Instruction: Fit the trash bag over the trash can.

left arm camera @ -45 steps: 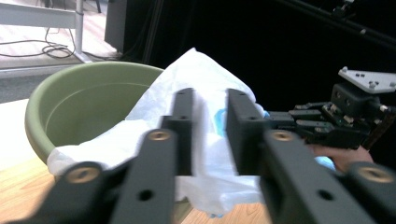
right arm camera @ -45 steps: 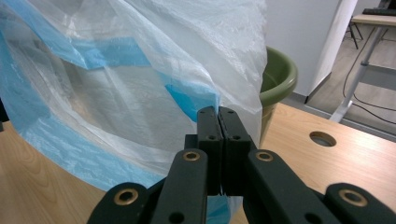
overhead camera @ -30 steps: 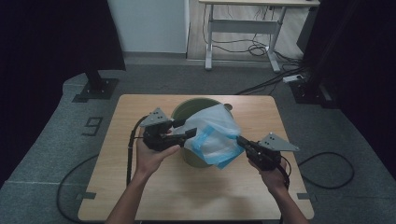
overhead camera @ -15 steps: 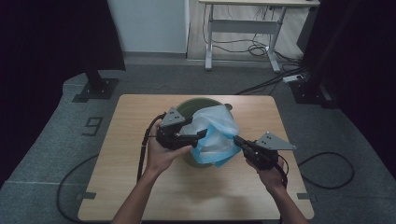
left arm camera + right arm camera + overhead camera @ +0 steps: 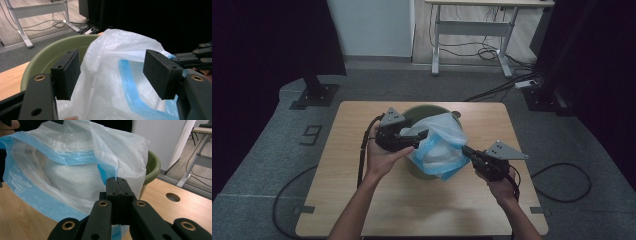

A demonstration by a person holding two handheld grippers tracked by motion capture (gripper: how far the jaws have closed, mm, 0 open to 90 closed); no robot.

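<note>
Green round bin [image 5: 412, 114] stands at the middle of the wooden table [image 5: 337, 200], toward its far edge. A white plastic bag with blue trim [image 5: 439, 150] sits in the bin's mouth and spills over its near rim; most of the bag bulges above and in front of the bin. Bag is translucent, and what it holds cannot be made out. In the right gripper view the bag's mouth, edged by a blue band, stands open toward the camera, with the green rim behind it at the right.

Left gripper [image 5: 421, 139]: held by the left hand [image 5: 382, 157] at the bin's left side, pointing across toward the bag at roughly rim level. Jaws have just been opening and now stand spread wide. In the left gripper view [image 5: 112, 72] the bag film lies between the two pads [image 5: 68, 72], but neither pad presses on it; a gap shows at each side.

Right gripper [image 5: 466, 150]: held by the right hand [image 5: 502, 187] at the near right of the bin, pointing left and slightly away from the person. Jaws pressed together, pinching the bag's edge on its near right side; the right gripper view [image 5: 116, 181] shows the film and its blue trim caught at the fingertips. A round hole [image 5: 173, 197] shows in the tabletop beside it.
</note>
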